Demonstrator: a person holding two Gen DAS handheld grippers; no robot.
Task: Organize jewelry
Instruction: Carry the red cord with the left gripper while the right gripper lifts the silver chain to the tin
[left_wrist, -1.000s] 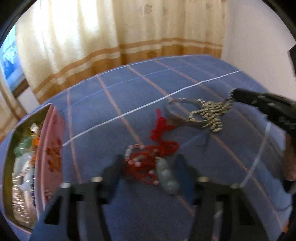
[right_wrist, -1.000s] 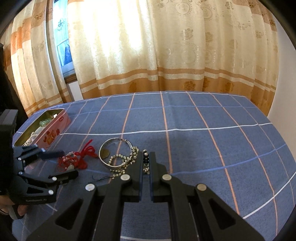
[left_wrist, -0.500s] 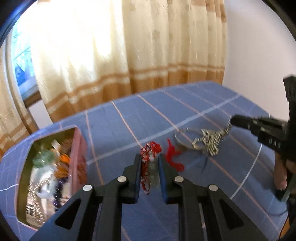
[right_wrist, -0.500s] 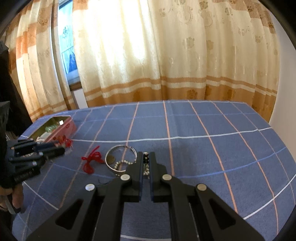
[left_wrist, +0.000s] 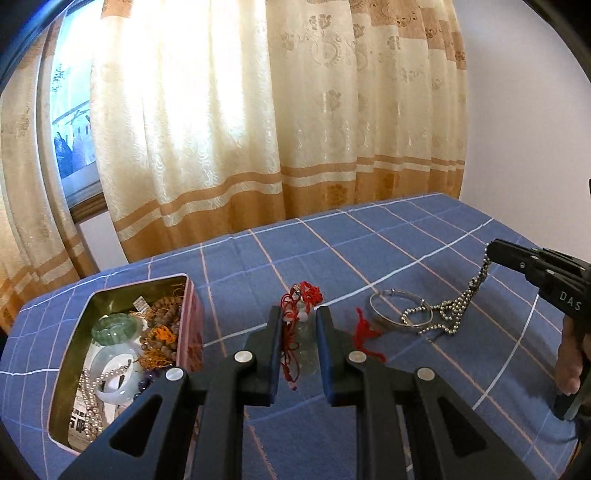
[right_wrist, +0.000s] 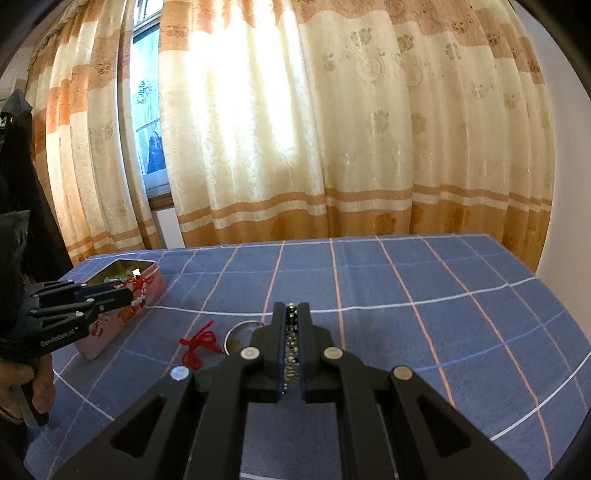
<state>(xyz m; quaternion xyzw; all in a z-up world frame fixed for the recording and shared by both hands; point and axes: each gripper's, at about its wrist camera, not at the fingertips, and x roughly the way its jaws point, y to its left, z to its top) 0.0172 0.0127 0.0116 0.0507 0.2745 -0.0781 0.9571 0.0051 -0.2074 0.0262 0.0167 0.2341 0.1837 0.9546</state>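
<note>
Your left gripper (left_wrist: 298, 317) holds the red cord necklace (left_wrist: 301, 295), jaws narrowed onto its cords and pale pendant, lifted off the blue checked cloth (left_wrist: 424, 236); from the right wrist view the same gripper (right_wrist: 127, 293) hangs at the near corner of the tin, the necklace's red and white beads bunched at its tip. Your right gripper (right_wrist: 292, 314) has its jaws nearly together on the silver bead chain (right_wrist: 291, 343); from the left wrist view that chain (left_wrist: 454, 306) runs up taut to the gripper tip and its lower end trails on the cloth across the silver bangle (left_wrist: 400, 308), which lies flat. A loose red cord (left_wrist: 364, 332) lies on the cloth just beside the bangle, between it and your left fingers (left_wrist: 328, 332). The open tin box (left_wrist: 190, 314), pink-sided, sits left of the held necklace and already carries a green jade bangle (left_wrist: 116, 326), a pale bangle (left_wrist: 110, 369), a pearl string (left_wrist: 90, 398) and brown wooden beads (left_wrist: 166, 308), crowding most of its floor. Cream and tan curtains (left_wrist: 258, 129) hang behind the cloth's far edge, a window (left_wrist: 70, 122) showing at their left.
</note>
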